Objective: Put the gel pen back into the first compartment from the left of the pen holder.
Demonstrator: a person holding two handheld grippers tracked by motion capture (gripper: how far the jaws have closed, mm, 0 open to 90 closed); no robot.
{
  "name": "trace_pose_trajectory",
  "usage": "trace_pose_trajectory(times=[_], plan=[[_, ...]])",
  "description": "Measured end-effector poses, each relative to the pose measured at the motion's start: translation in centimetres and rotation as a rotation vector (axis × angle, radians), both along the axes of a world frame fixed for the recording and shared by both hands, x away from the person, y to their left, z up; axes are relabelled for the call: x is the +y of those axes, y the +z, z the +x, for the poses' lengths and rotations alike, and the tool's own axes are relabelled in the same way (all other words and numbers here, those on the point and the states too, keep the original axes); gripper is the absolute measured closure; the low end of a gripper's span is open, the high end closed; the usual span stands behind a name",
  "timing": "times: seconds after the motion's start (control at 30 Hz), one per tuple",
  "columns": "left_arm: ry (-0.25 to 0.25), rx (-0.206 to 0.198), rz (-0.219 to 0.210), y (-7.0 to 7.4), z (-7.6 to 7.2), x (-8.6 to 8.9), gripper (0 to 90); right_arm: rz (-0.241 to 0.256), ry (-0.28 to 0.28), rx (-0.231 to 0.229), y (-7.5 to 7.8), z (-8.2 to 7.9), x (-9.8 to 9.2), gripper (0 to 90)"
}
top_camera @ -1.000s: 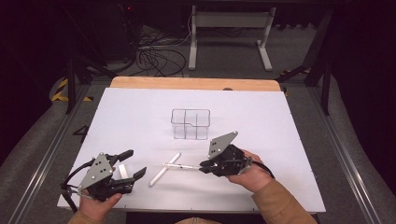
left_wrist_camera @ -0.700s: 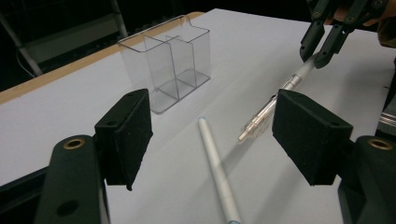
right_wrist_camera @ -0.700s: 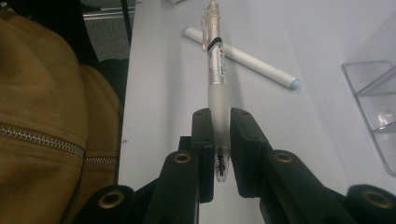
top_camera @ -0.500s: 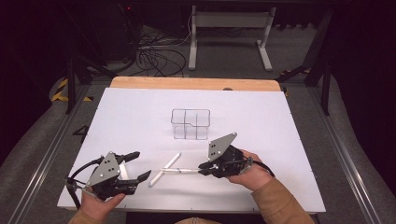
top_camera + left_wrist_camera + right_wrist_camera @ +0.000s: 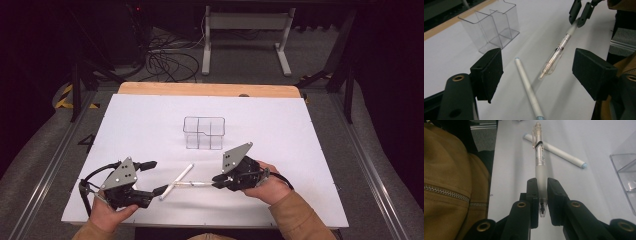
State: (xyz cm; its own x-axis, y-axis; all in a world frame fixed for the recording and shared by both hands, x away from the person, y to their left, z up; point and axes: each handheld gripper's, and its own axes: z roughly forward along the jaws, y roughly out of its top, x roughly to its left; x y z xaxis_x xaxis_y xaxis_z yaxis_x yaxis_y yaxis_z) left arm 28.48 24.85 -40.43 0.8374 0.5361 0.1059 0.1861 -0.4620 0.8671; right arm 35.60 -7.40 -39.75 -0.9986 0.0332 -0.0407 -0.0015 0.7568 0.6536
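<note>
Right gripper (image 5: 540, 195): clamped on clear pen (image 5: 539, 157) at grip end, pen lifted level above table (image 5: 310, 150). Left gripper (image 5: 544, 75): jaws wide, moved in since a second ago toward pen's free end; handover likely. White pen (image 5: 527, 88) lying below. Clear organizer (image 5: 203, 132) beyond.

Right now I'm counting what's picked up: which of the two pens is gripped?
The clear pen, clamped at its frosted grip by the right gripper. The white pen lies loose on the table.
</note>
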Motion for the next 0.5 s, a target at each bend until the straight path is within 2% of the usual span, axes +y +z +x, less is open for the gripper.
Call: trace_pose_trajectory(times=[0.2,0.5], plan=[[-0.06,0.009,0.03,0.4,0.6,-1.4,22.3,-0.004,0.0,0.002,-0.1,0.0,0.1,80.9],[-0.124,0.0,0.103,1.0,1.3,-3.3,30.1,-0.004,0.005,0.004,-0.1,-0.1,0.1,80.9]])
